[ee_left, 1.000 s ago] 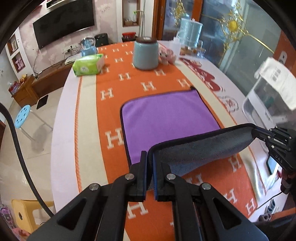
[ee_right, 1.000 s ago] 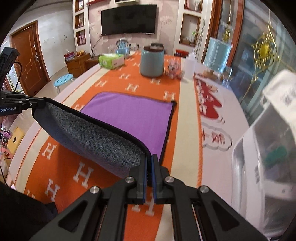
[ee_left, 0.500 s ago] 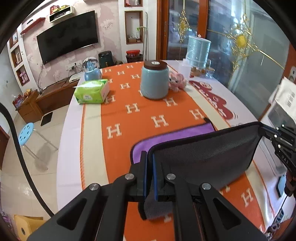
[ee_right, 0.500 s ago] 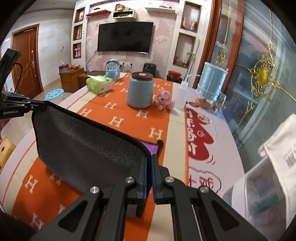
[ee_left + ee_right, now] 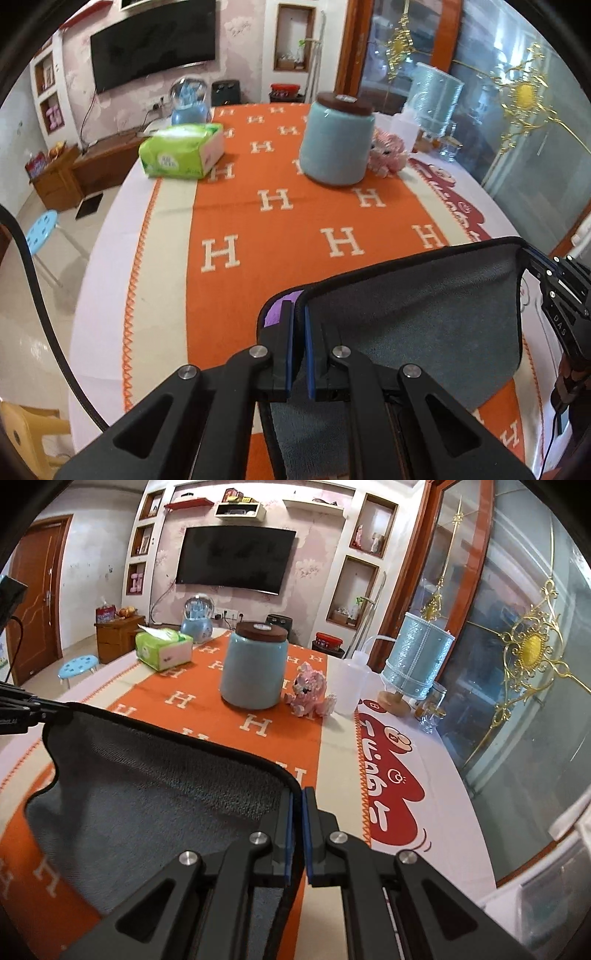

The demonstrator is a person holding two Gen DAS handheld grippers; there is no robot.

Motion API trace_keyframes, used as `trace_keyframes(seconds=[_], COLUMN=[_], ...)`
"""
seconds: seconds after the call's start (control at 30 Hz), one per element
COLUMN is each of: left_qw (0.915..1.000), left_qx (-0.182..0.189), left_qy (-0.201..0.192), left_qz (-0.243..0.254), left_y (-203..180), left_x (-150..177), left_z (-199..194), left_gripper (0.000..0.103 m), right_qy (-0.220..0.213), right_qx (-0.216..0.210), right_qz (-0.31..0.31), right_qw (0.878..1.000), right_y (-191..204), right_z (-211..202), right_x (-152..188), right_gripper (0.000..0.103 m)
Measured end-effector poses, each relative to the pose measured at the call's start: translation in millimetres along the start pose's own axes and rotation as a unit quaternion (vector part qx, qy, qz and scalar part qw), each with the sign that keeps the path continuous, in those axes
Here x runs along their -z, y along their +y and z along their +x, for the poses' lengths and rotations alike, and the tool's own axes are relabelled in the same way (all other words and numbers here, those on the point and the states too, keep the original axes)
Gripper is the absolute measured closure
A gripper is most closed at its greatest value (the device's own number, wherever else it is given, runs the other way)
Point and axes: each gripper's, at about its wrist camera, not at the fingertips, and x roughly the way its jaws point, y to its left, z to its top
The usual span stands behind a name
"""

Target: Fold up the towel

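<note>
The towel (image 5: 424, 325) is grey on the side facing me, purple on the other, with a black hem. My left gripper (image 5: 298, 314) is shut on its left corner; a sliver of the purple side (image 5: 275, 310) shows beside the fingers. My right gripper (image 5: 297, 801) is shut on the right corner and also shows at the right edge of the left wrist view (image 5: 532, 258). The towel (image 5: 155, 794) hangs stretched between both grippers above the orange H-patterned cloth (image 5: 277, 229), covering the part folded under it.
A light blue jar with a brown lid (image 5: 338, 142) stands at the table's far middle, a pink toy (image 5: 388, 155) beside it. A green tissue pack (image 5: 183, 151) lies far left. A blue lamp (image 5: 417, 661) and plastic bottle (image 5: 347, 686) stand far right.
Both grippers carried the held edge forward and up over the towel. The purple face that lay open on the table is now hidden behind the raised grey side.
</note>
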Motion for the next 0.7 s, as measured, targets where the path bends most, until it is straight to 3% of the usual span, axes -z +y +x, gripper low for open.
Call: trace_keyframes(seconds=[0.1,0.17,0.2,0.23,0.4,0.5,0.6,0.7], left_qw=[0.9997,0.9994,0.9992,0.999,0.9984,0.9984,0.9983,0.9983], left_qx=[0.0,-0.006,-0.01,-0.015,-0.024,-0.029,-0.036,-0.041], left_qy=[0.014,0.023,0.026,0.029,0.031,0.027,0.023,0.014], left_qz=[-0.02,-0.026,-0.029,-0.031,-0.041,-0.04,-0.039,-0.04], left_y=[5,7,8,8,11,9,7,6], left_x=[3,5,6,6,7,7,9,11], left_z=[16,23,27,29,27,19,9,-7], left_gripper=[0.096,0.083,0.069,0.062,0.051,0.049,0.039,0.038], right_qy=[0.011,0.017,0.019,0.023,0.025,0.02,0.013,0.005], right_qx=[0.005,0.008,0.009,0.009,-0.001,0.0,-0.009,-0.018], right_qz=[0.001,0.0,-0.001,-0.002,-0.003,-0.005,0.006,0.006], right_qw=[1.0,1.0,1.0,1.0,1.0,1.0,1.0,1.0], right_y=[5,7,7,7,6,6,6,9], right_z=[15,21,23,26,25,20,10,-2], right_x=[2,3,3,4,6,5,3,1], right_gripper=[0.098,0.096,0.095,0.091,0.064,0.058,0.055,0.048])
